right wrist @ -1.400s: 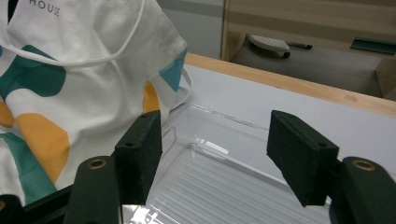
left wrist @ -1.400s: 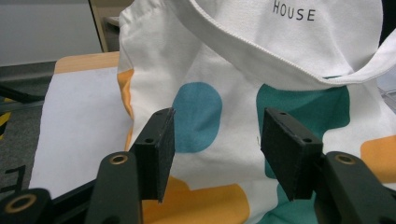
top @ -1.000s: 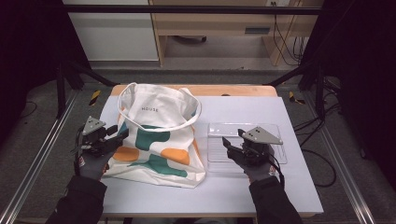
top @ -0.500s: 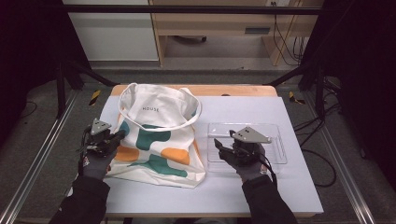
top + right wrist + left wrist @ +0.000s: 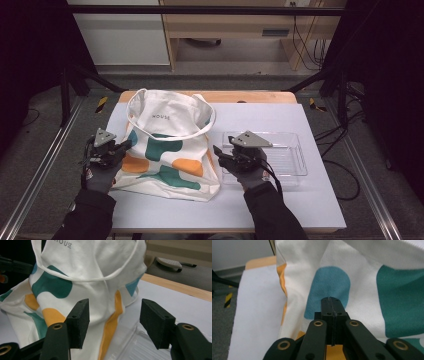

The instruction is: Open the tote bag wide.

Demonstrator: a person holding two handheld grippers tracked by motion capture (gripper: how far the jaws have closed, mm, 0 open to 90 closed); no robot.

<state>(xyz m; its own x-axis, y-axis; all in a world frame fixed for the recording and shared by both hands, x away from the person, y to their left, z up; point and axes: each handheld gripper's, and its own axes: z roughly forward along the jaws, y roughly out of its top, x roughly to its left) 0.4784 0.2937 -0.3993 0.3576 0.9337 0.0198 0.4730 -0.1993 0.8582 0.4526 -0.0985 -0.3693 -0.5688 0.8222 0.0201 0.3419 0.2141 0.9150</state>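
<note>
A white cotton tote bag printed with teal and orange blobs [image 5: 167, 147] lies flat on the white-covered table [image 5: 300, 200], its looped handles toward the far edge, so both side seams are within easy reach of the person's hands. The left gripper [image 5: 120, 148] sits at the bag's left edge with its jaws fully together; the left gripper view shows them meeting over the cloth, most likely pinching a fold to anchor that side, though the fabric between the pads is hidden. The right gripper [image 5: 218, 152] faces the bag's right seam, its jaws wide and holding nothing, having just narrowed slightly. It hovers above a clear ribbed plastic tray [image 5: 287, 157], probably ready to seize the opposite edge.
</note>
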